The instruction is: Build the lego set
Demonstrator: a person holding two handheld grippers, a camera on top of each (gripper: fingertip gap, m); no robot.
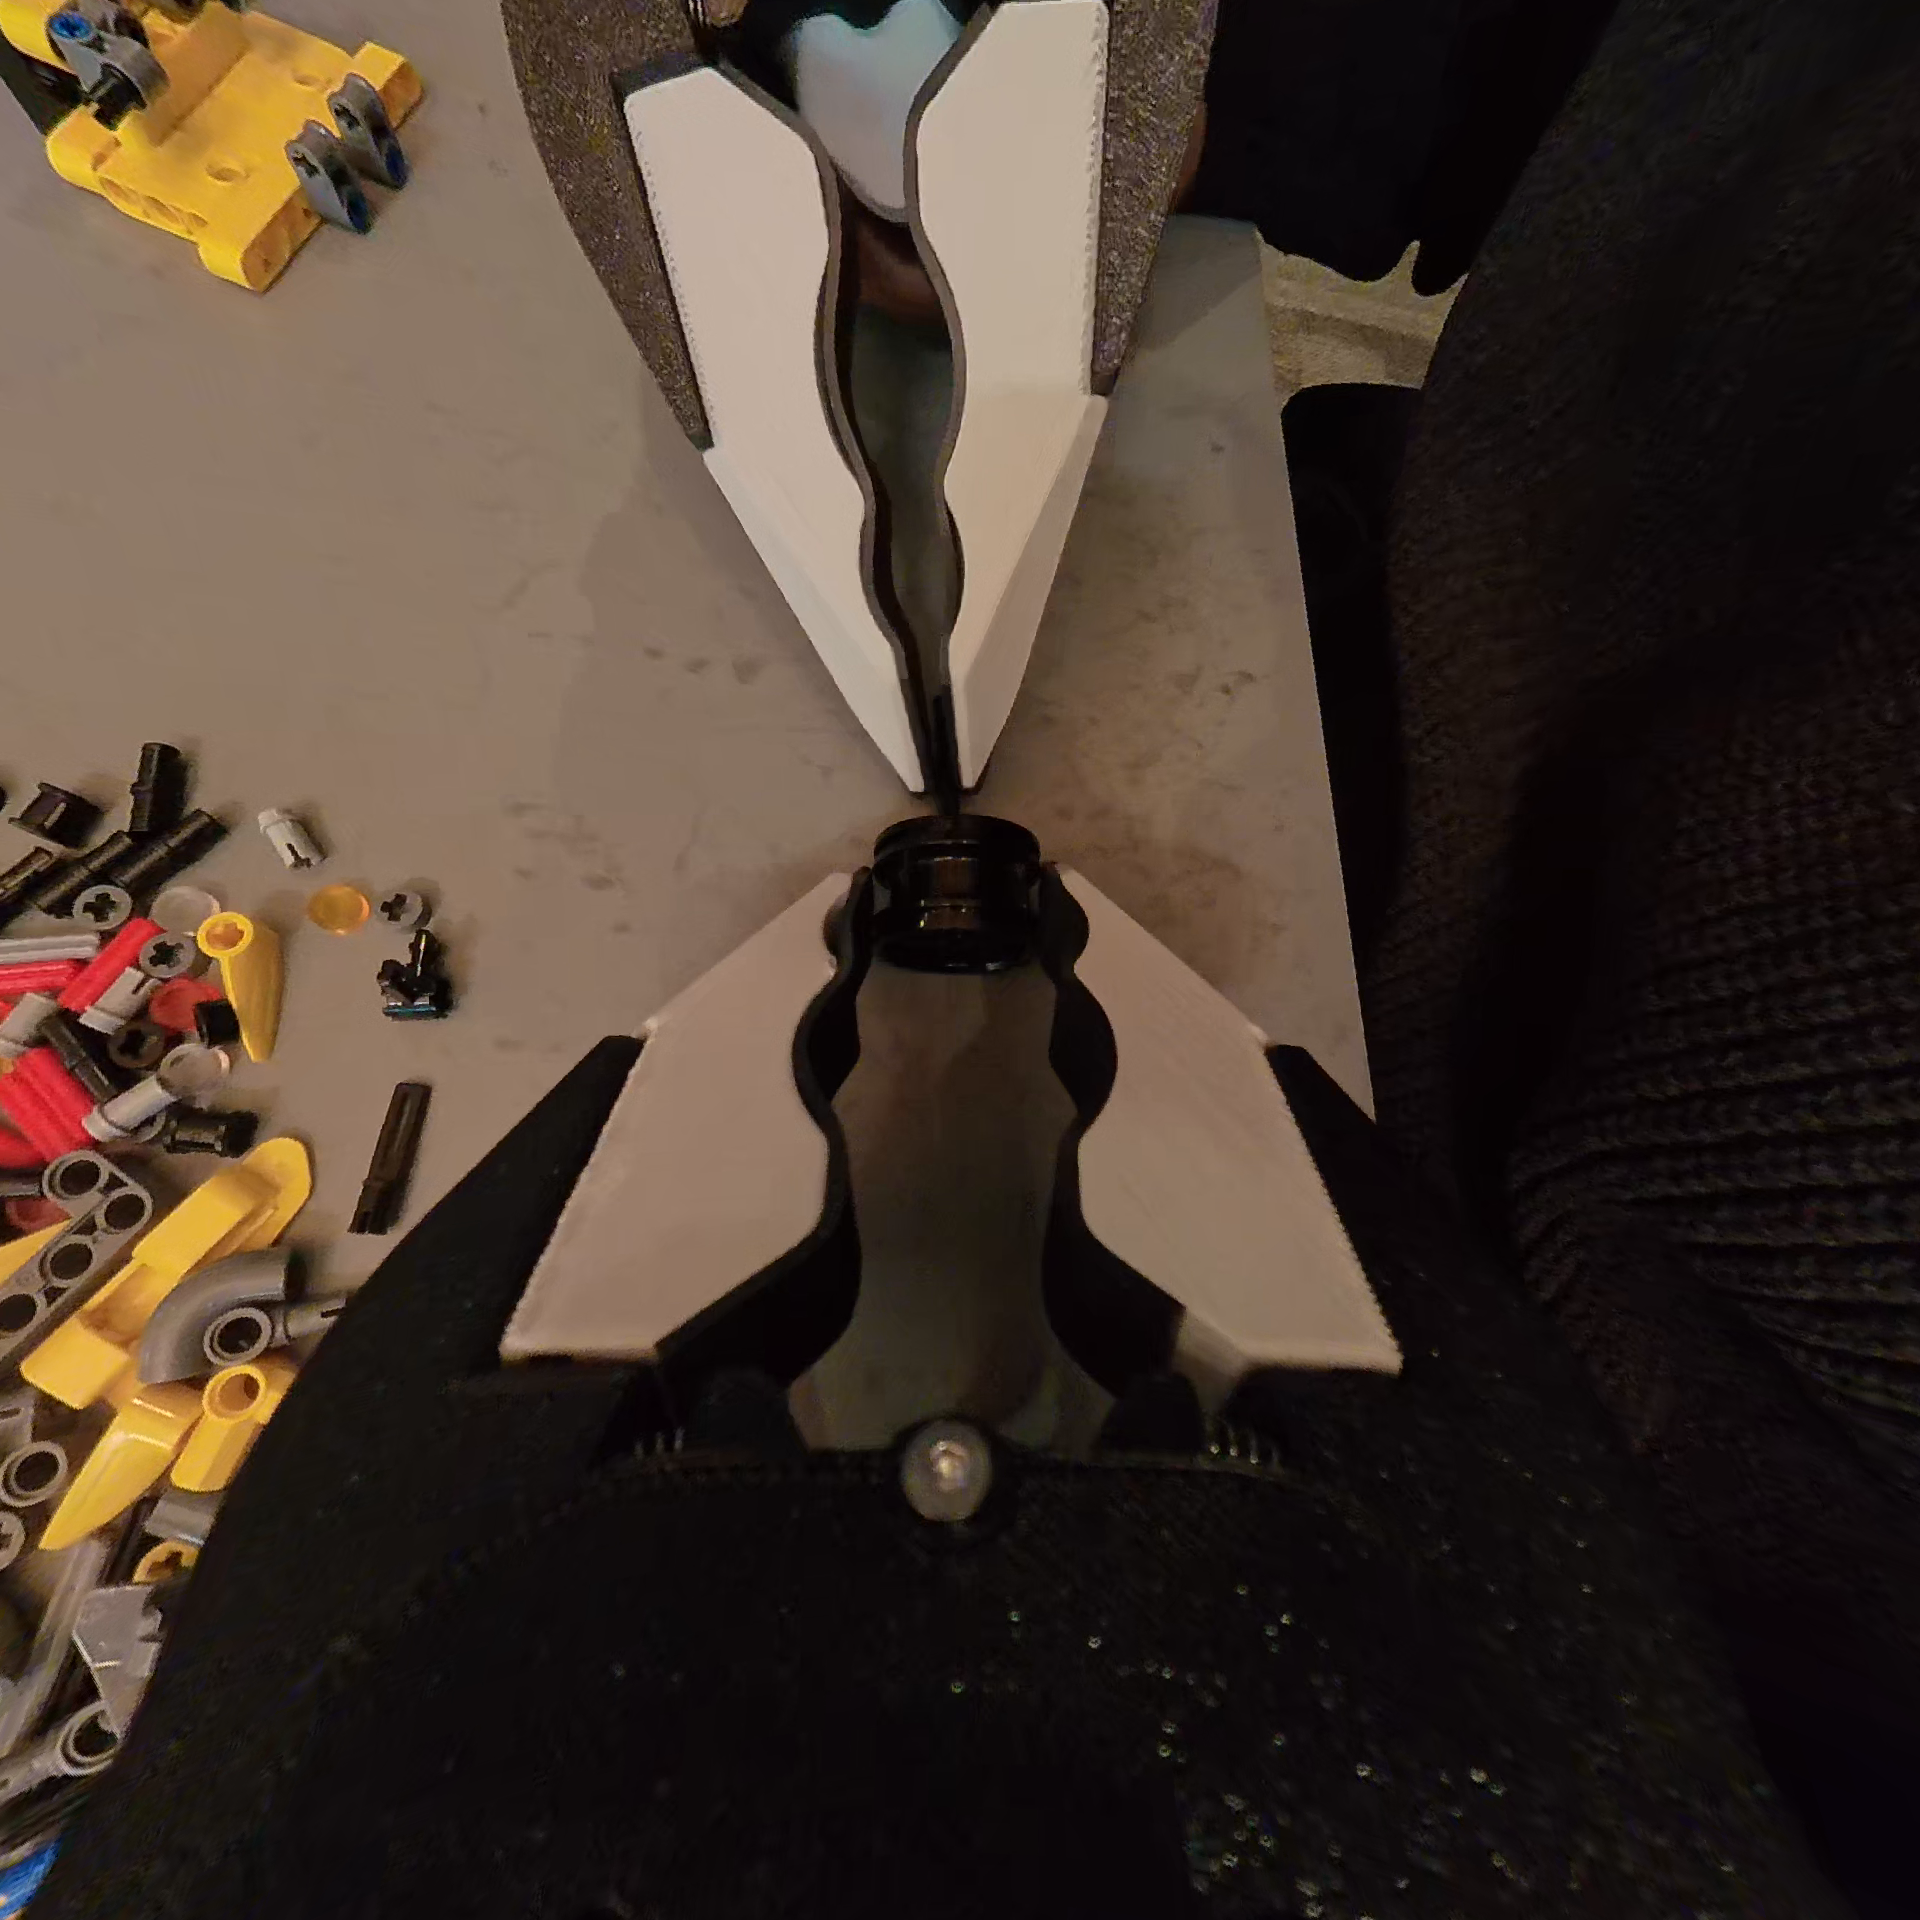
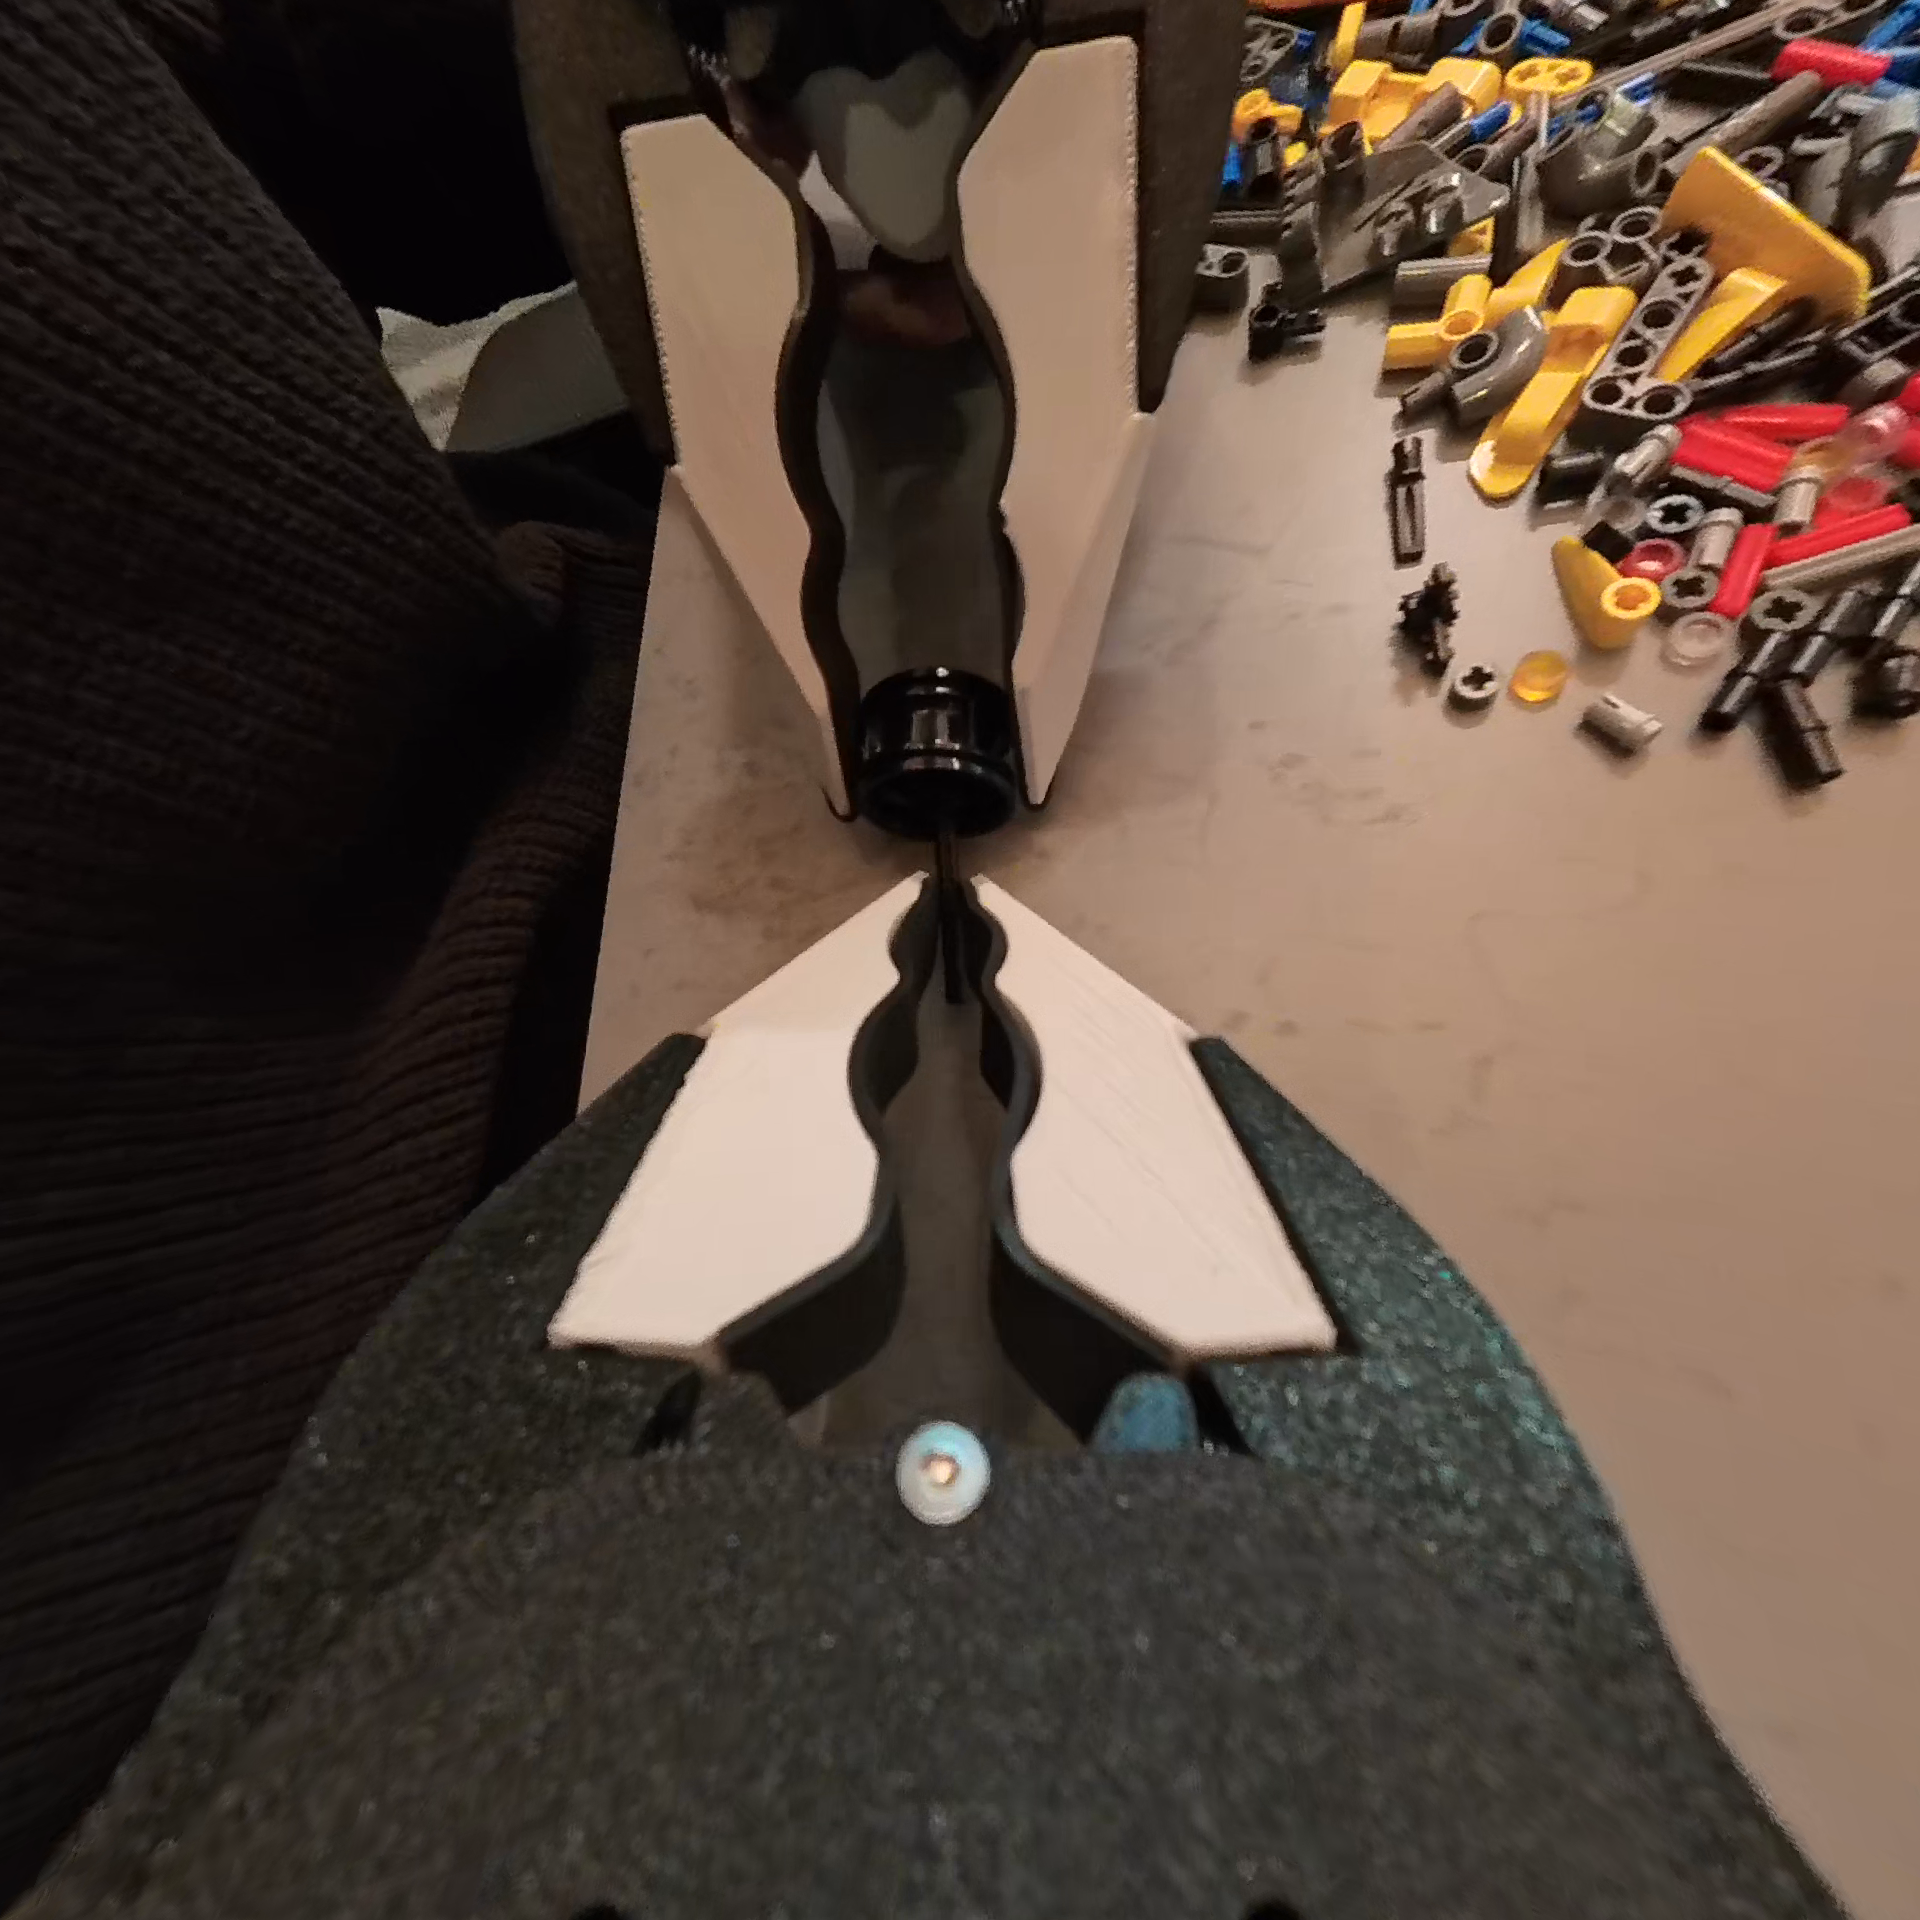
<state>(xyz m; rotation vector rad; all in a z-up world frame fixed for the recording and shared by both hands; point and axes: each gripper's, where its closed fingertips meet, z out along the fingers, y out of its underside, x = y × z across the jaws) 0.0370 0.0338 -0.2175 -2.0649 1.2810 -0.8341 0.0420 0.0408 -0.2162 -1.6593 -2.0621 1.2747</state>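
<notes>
Your left tongs (image 1: pixel 956 883) pinch a small black wheel hub (image 1: pixel 954 902), your right tongs (image 2: pixel 948 883) nearly shut on a thin black axle (image 2: pixel 951 935), tips facing above the worktop (image 2: pixel 1351 987) (axle end touching hub): judged mid-insertion, so align and push.

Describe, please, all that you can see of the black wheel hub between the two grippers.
The black wheel hub is a small, glossy, round plastic piece with grooved rings around its side. The left gripper is shut on it, pinching it at the fingertips above the grey table. Its open face turns toward the right gripper, which holds a thin black axle pointed at the hub's centre and reaching its face.
</notes>
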